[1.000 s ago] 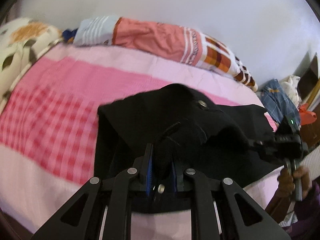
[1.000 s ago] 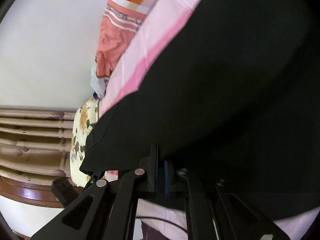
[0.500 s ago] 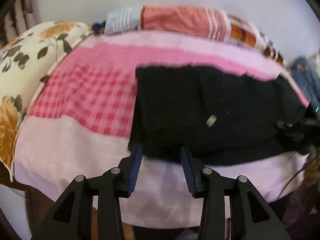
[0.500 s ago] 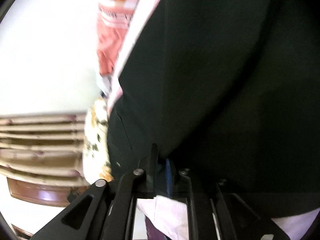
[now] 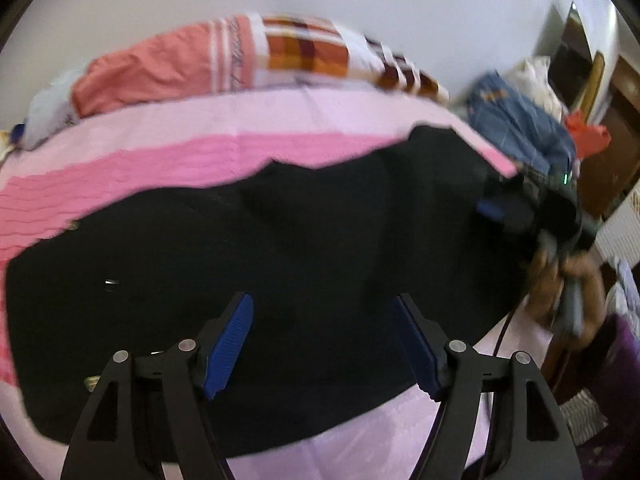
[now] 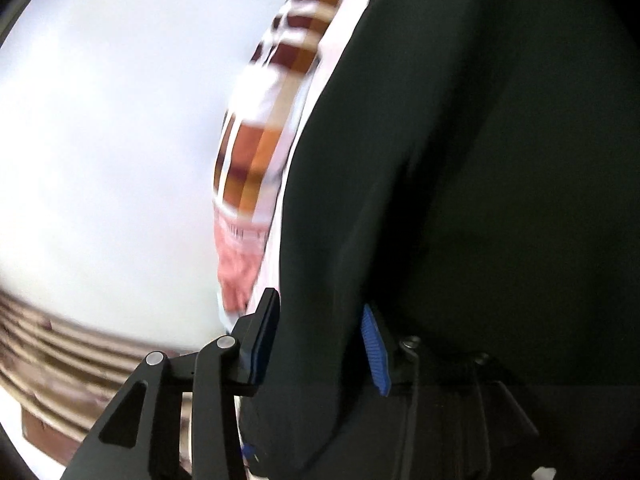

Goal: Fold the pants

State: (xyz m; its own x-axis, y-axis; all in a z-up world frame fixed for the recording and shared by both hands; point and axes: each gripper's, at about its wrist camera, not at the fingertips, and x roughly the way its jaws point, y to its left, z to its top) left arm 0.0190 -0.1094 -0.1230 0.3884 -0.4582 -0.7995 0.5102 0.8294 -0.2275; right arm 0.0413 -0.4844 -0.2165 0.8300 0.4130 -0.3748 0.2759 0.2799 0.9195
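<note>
The black pants (image 5: 304,240) lie spread flat across the pink bed sheet (image 5: 160,160). My left gripper (image 5: 322,304) hovers over their near half, its jaws opening wide, blue pads apart, nothing pinched between them. My right gripper (image 5: 496,210), held by a hand (image 5: 560,280), sits at the pants' right end. In the right wrist view the black cloth (image 6: 480,200) fills most of the picture. The right gripper (image 6: 320,304) has its jaws opening, and a fold of the pants still lies between the fingers.
A folded orange and plaid blanket (image 5: 240,60) lies along the bed's far edge against the white wall. Blue jeans and other clothes (image 5: 520,128) are piled off the bed's right end. A ribbed wooden headboard (image 6: 60,360) shows, blurred, in the right wrist view.
The left gripper let go of the bunched pants, opened wide and swung right. The pants dropped from a raised hump to lying flat. The right jaws parted from shut on the cloth.
</note>
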